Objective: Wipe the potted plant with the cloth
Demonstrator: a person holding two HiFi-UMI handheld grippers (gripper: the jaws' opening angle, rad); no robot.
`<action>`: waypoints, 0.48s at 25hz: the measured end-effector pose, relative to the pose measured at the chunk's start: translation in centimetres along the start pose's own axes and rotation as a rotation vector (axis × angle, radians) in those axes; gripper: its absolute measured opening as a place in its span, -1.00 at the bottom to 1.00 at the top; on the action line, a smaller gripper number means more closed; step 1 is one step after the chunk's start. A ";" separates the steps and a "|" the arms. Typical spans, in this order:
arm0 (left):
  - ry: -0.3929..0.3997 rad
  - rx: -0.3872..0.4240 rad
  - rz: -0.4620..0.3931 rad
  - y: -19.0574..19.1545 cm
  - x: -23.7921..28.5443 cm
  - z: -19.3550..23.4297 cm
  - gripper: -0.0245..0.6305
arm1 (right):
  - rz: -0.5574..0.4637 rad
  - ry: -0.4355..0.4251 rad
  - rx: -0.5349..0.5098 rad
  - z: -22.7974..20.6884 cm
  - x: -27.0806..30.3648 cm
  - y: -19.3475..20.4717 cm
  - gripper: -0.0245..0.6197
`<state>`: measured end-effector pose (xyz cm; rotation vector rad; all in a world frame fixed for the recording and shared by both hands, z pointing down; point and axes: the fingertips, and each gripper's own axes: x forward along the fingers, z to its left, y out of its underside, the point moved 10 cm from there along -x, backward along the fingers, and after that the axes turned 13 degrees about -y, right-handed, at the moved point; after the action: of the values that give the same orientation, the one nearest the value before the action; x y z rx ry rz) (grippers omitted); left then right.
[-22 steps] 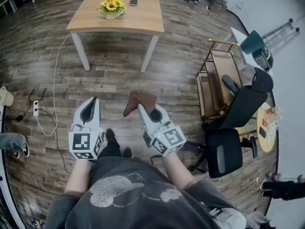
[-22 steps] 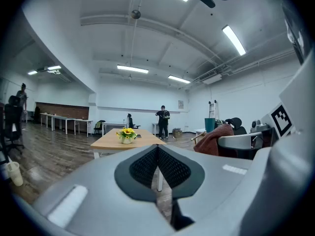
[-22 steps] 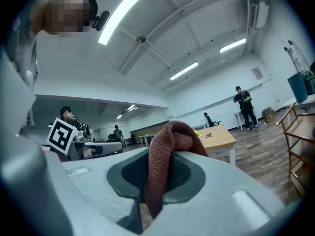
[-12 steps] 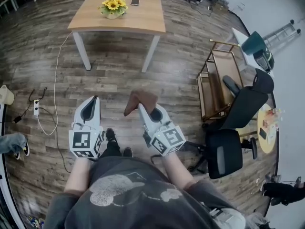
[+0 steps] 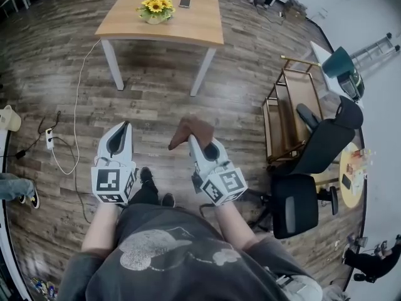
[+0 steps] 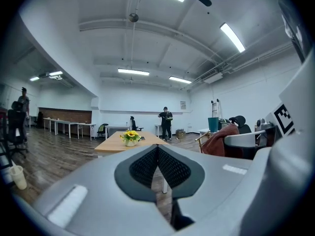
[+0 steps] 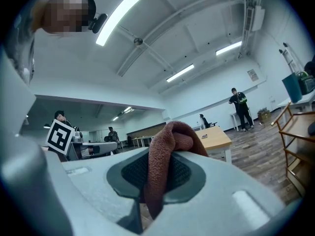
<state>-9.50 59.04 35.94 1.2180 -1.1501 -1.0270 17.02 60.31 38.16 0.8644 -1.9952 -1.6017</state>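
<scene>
head view: the left gripper (image 5: 121, 128) and the right gripper (image 5: 193, 140) are held side by side, level, over the wooden floor (image 5: 150, 86) and in front of the person's body, each pointing toward the table. the cloth (image 5: 191, 129), reddish brown, is bunched at the tip of the right gripper and droops a little to its left. the potted plant (image 5: 155, 9), with yellow flowers, stands well ahead of both grippers, a little left of the middle of the tabletop (image 5: 194, 29) and back from its near edge. a phone (image 5: 185, 2) lies near it on the right, closer to the far edge. a black office chair (image 5: 316, 146) and a wooden cart (image 5: 289, 105) stand on the floor to the right.

left gripper view: the left gripper (image 6: 157, 152) has its jaws pressed together with nothing between them. beyond them the potted plant (image 6: 131, 136) sits on the tabletop (image 6: 114, 144). the cloth (image 6: 219, 139) shows at the right, in the right gripper (image 6: 246, 140). a person (image 6: 166, 123) stands beyond the table's far edge.

right gripper view: the right gripper (image 7: 158, 173) has its jaws clamped on the cloth (image 7: 172, 134), which bulges above the pads and hangs down between them. a corner of the tabletop (image 7: 216, 137) shows behind the cloth, and the left gripper (image 7: 93, 146) is at the left.
</scene>
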 end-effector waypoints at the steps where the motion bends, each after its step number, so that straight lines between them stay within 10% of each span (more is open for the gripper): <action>1: -0.006 -0.004 0.006 0.1 0.0 0.0 -0.86 | 0.002 -0.001 0.002 0.0 -0.1 0.1 -0.77; 12: 0.027 -0.013 0.018 0.5 3.7 -0.2 -0.86 | 0.026 0.030 0.005 -2.6 0.8 0.6 -0.77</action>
<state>-8.74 55.49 36.81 1.2057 -1.1296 -1.0000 18.07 58.00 39.35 0.8563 -1.9828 -1.5604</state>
